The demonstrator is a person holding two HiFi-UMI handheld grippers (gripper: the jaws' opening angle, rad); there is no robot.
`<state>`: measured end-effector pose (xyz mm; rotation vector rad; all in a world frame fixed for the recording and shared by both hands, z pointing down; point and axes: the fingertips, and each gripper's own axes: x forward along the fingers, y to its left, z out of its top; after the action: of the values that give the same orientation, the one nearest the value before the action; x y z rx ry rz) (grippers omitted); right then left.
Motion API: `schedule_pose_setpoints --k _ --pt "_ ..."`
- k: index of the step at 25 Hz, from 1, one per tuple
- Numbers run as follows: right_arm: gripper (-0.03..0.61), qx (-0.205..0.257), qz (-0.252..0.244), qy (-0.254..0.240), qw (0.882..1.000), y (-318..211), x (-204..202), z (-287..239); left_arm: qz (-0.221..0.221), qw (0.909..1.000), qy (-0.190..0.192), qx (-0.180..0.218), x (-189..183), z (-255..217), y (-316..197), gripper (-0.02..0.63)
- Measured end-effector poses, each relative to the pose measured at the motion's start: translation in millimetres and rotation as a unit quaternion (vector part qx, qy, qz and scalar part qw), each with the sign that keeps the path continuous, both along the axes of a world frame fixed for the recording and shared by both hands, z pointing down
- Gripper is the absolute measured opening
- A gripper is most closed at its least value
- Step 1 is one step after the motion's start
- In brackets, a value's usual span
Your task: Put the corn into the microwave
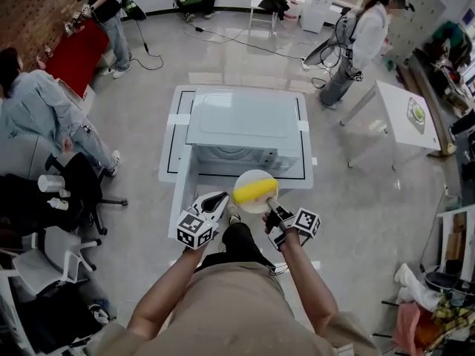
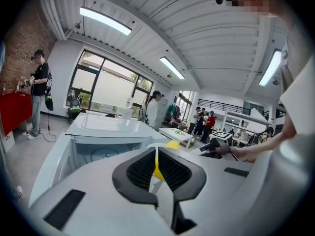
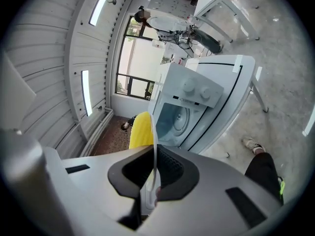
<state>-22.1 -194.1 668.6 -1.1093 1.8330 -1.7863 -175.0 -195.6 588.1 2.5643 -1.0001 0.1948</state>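
The 2 grippers, left gripper (image 1: 220,201) and right gripper (image 1: 272,211), are each pinching the plate (image 1: 249,175) rim, holding the corn (image 1: 254,192) just before the open microwave (image 1: 245,124). The carrying step is likely ending. Next, the plate needs sliding level into the cavity.

The person wears a beige shirt (image 1: 245,302), black trousers (image 1: 242,242).
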Motion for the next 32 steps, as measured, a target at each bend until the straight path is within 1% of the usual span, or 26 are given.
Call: schedule_pose_setpoints --k 8,11,17,23,28,32 --pt "0.015 -0.007 -0.003 0.0 1.0 -48 -19 37 -0.03 0.9993 -0.023 0.006 -9 11 -33 0.005" --pt "0.015 -0.008 -0.003 0.005 1.0 -65 -24 52 -0.032 0.9989 -0.036 0.005 -8 17 -46 0.005" --pt "0.015 -0.008 0.005 0.006 1.0 -95 -34 90 -0.037 0.9981 -0.05 -0.003 -11 34 -64 0.005" --pt "0.015 -0.007 0.014 0.018 1.0 -121 -43 130 -0.053 0.9974 -0.042 -0.025 -17 51 -75 0.003" --pt "0.015 -0.019 0.035 0.015 0.999 -139 -56 159 -0.058 0.9958 -0.06 -0.036 -20 68 -84 0.003" --pt "0.015 -0.024 0.045 0.014 0.999 -152 -67 177 -0.056 0.9952 -0.068 -0.043 -20 76 -89 0.003"
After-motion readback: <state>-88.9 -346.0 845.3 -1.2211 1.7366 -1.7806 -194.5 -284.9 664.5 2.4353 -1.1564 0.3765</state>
